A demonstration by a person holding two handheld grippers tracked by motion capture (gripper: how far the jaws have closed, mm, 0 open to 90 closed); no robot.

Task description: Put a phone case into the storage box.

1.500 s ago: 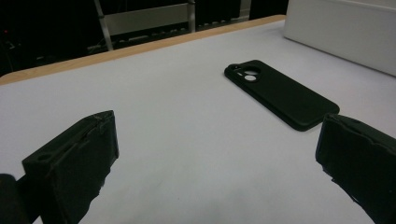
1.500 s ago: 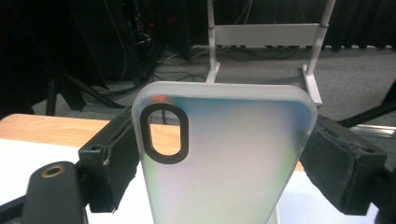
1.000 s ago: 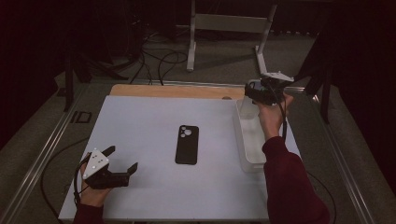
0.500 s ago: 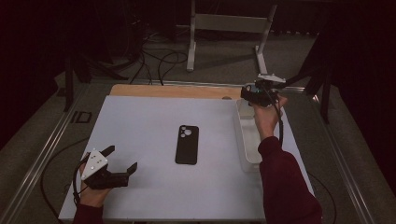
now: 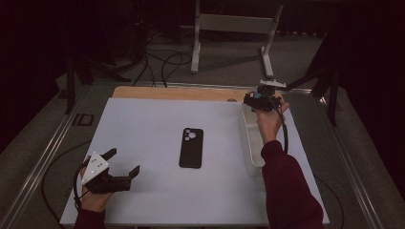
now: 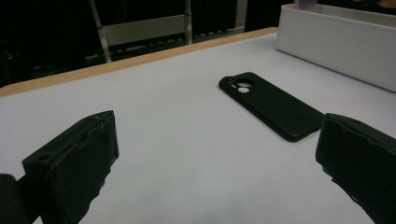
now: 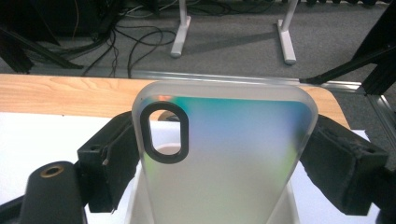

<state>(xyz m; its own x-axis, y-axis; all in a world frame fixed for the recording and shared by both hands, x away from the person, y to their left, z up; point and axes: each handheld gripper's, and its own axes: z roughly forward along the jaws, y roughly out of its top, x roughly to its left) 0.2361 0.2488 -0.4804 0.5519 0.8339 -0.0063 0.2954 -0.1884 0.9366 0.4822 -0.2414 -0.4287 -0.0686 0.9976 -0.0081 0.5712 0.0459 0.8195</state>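
A black phone [image 5: 191, 148] lies camera side up in the middle of the white table top [image 5: 143, 129]; in the left gripper view the phone [image 6: 271, 105] is ahead and to the right. My left gripper [image 5: 122, 164] rests near the front left corner, open, with nothing between its jaws [image 6: 217, 177]. My right gripper [image 5: 261, 100] is raised over the far end of the white bin [image 5: 247, 143]. It is shut on a frosted, iridescent phone case [image 7: 233, 140] with an oval camera cutout, gripped by its two long edges [image 7: 226, 158].
The white bin [image 6: 336, 42] runs along the table's right side. A wooden strip [image 5: 176, 93] edges the far side. Beyond it are cables [image 5: 162, 62] and a white stand's legs [image 5: 196, 52] on the grey floor. Metal rails flank the table.
My right gripper has drifted slightly left and nearer over the bin's far end, still holding the case. The left gripper and the black phone have not moved.
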